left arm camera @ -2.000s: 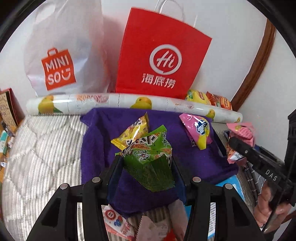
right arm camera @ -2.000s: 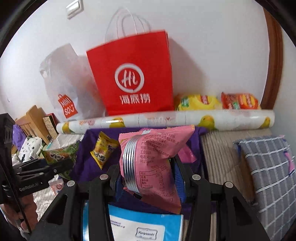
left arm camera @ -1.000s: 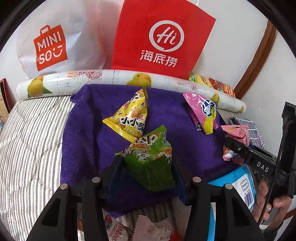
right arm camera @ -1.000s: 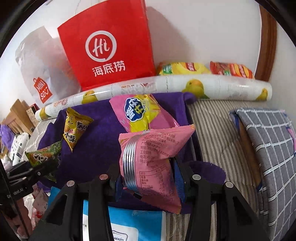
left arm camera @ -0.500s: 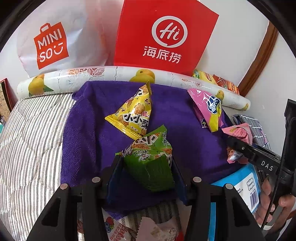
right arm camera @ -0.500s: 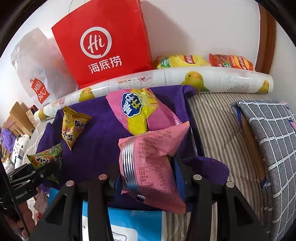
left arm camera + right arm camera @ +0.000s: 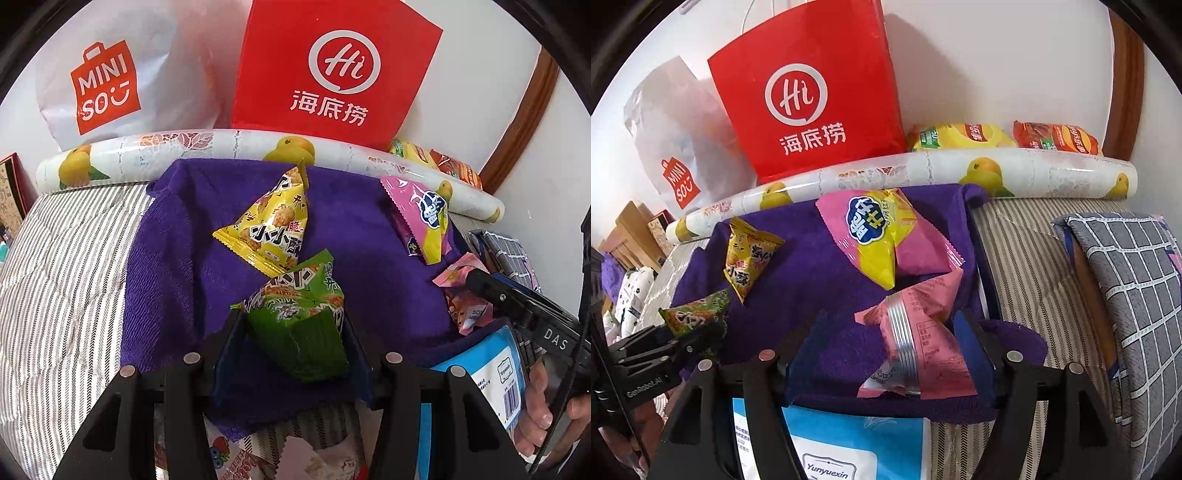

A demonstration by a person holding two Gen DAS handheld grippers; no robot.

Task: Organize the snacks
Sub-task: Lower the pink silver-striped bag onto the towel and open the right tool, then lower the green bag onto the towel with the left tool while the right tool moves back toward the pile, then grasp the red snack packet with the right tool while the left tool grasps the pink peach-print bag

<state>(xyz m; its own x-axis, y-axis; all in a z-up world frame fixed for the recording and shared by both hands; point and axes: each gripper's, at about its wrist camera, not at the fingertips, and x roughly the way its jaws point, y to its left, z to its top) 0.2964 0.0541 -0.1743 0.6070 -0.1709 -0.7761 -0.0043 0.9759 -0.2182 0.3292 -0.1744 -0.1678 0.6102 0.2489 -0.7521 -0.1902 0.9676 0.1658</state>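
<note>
My left gripper [image 7: 293, 325] is shut on a green snack packet [image 7: 301, 317], held over the purple towel [image 7: 177, 266], just in front of a yellow triangular packet [image 7: 269, 229] lying on it. My right gripper [image 7: 890, 328] has opened wide; the pink packet [image 7: 916, 343] lies between its fingers on the towel [image 7: 812, 280], tilted, next to a pink-and-yellow packet [image 7: 882, 236]. In the left wrist view the right gripper [image 7: 476, 284] sits at the right by the pink packet [image 7: 461, 299].
A red paper bag [image 7: 332, 70] and a white MINISO bag [image 7: 107, 74] stand against the wall behind a lemon-print roll [image 7: 221, 147]. Chip bags [image 7: 964, 136] lie behind the roll. A blue-white package [image 7: 834, 443] and a checked cushion [image 7: 1126, 280] are nearby.
My right gripper's fingers have spread apart and the pink packet has dropped and tilted onto the towel. My left gripper moved slightly forward, still holding the green packet.
</note>
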